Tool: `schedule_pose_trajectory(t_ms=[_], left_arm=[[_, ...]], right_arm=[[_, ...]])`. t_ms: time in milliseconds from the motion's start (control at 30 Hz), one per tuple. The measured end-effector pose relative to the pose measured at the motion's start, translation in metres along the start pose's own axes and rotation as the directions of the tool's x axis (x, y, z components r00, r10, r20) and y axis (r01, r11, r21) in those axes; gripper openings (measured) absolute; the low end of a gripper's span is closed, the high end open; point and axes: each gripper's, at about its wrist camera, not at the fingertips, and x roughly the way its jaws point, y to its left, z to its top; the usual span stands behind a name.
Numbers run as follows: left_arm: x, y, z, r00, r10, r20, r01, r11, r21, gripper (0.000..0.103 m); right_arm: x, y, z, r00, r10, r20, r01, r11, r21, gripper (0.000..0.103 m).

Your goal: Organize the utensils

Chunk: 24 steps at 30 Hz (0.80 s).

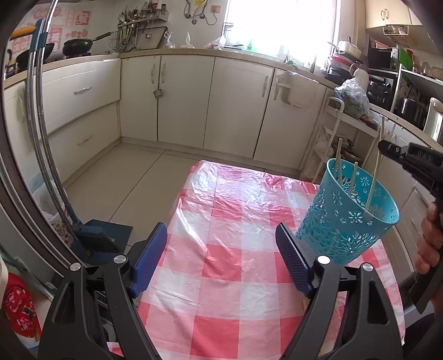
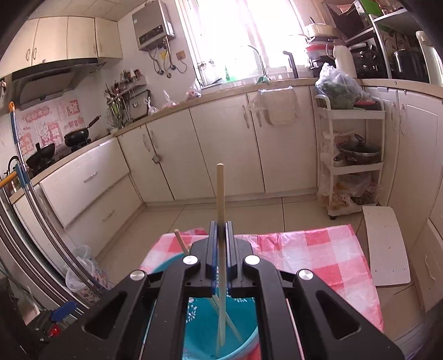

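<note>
blue-padded right claw (image 2: 220, 224) grips a chopstick (image 2: 220, 188) over the basket (image 1: 347, 213); left claw (image 1: 221, 243) gapes

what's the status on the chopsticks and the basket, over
Right gripper shut on a chopstick, its lower end inside the blue basket. Left gripper open, empty. Two chopsticks already in. Nothing blocking.

Blue basket (image 1: 347, 214) holds perhaps three chopsticks (image 1: 338, 157); left gripper (image 1: 221, 260) agape.

Blown-out window (image 1: 279, 25) backlight, curved fisheye edges.
</note>
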Motion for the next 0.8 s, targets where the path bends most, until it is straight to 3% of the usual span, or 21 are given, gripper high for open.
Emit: schedule_pose_trajectory(t_ms=[100, 267, 467, 600, 667, 800], left_arm=[[0.0, -0.002, -0.001, 1.0, 0.004, 0.003, -0.004, 1.0, 0.013, 0.077], [-0.001, -0.004, -0.002, 1.0, 0.017, 0.008, -0.017, 0.999, 0.028, 0.077], [-0.002, -0.006, -0.003, 1.0, 0.029, 0.012, -0.03, 0.999, 0.042, 0.078], [-0.003, -0.007, -0.003, 0.999, 0.031, 0.012, -0.031, 0.998, 0.048, 0.078], [-0.002, -0.008, -0.003, 0.999, 0.032, 0.01, -0.033, 0.998, 0.051, 0.078], [-0.001, -0.008, -0.005, 0.999, 0.036, -0.001, -0.036, 0.998, 0.058, 0.079]], right_arm=[[0.001, -0.001, -0.007, 0.999, -0.006, -0.032, 0.006, 1.0, -0.01, 0.006], [-0.016, 0.002, -0.008, 1.0, -0.001, -0.016, 0.001, 1.0, -0.02, 0.011], [-0.066, 0.012, -0.006, 0.997, 0.049, 0.056, -0.047, 0.998, -0.032, 0.012], [-0.098, 0.025, -0.029, 0.995, 0.076, 0.068, -0.07, 0.995, -0.077, 0.012], [-0.103, 0.031, -0.053, 0.996, 0.086, 0.022, -0.083, 0.992, -0.097, 0.012], [-0.073, 0.035, -0.118, 0.979, 0.063, -0.196, -0.086, 0.99, -0.113, 0.012]])
